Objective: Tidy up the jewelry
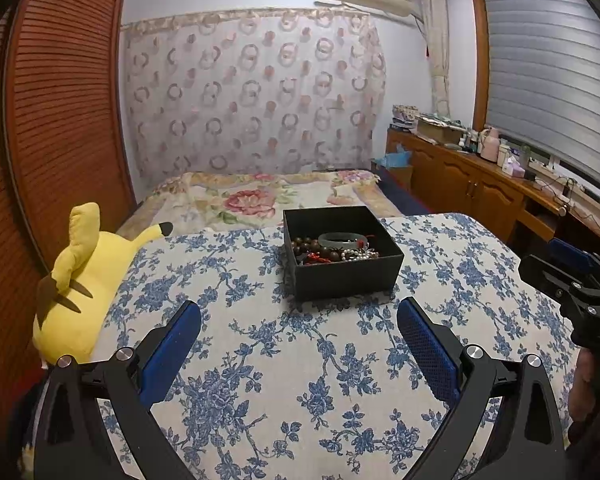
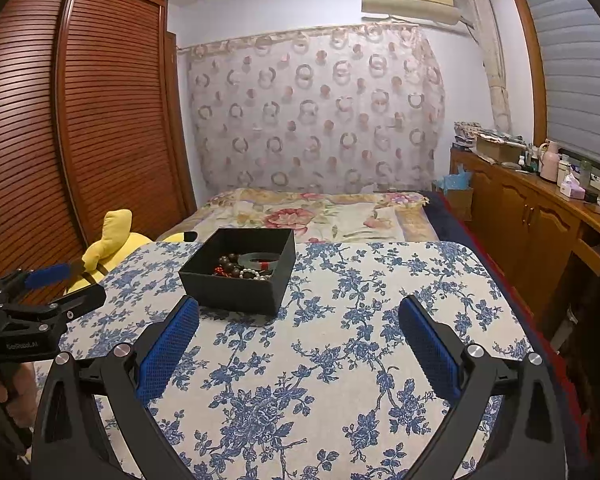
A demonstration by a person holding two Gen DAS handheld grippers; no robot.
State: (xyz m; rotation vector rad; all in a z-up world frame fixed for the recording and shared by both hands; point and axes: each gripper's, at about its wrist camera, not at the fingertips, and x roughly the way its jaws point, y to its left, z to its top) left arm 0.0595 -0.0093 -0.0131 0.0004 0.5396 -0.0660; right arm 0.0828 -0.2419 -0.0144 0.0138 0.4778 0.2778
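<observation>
A black open box [image 1: 346,278] [image 2: 236,290] stands on the blue-flowered tablecloth [image 1: 300,380] [image 2: 340,360]. Inside lie a pale green bangle [image 1: 342,239] [image 2: 260,259], dark wooden beads [image 1: 308,246] [image 2: 230,266], red beads and a pearl strand, all tangled together. My left gripper [image 1: 299,314] hovers open just short of the box, nothing between its blue pads. My right gripper [image 2: 299,312] is open too, its left finger [image 2: 172,344] close to the box's near right corner. Each gripper also shows at the edge of the other's view, held by a hand.
A yellow plush toy [image 1: 74,292] [image 2: 112,248] lies at the table's left edge. Behind the table is a flowered bed [image 1: 260,196]. A wooden wardrobe [image 1: 60,120] stands left; a cluttered wooden cabinet [image 1: 480,176] runs along the right under the window.
</observation>
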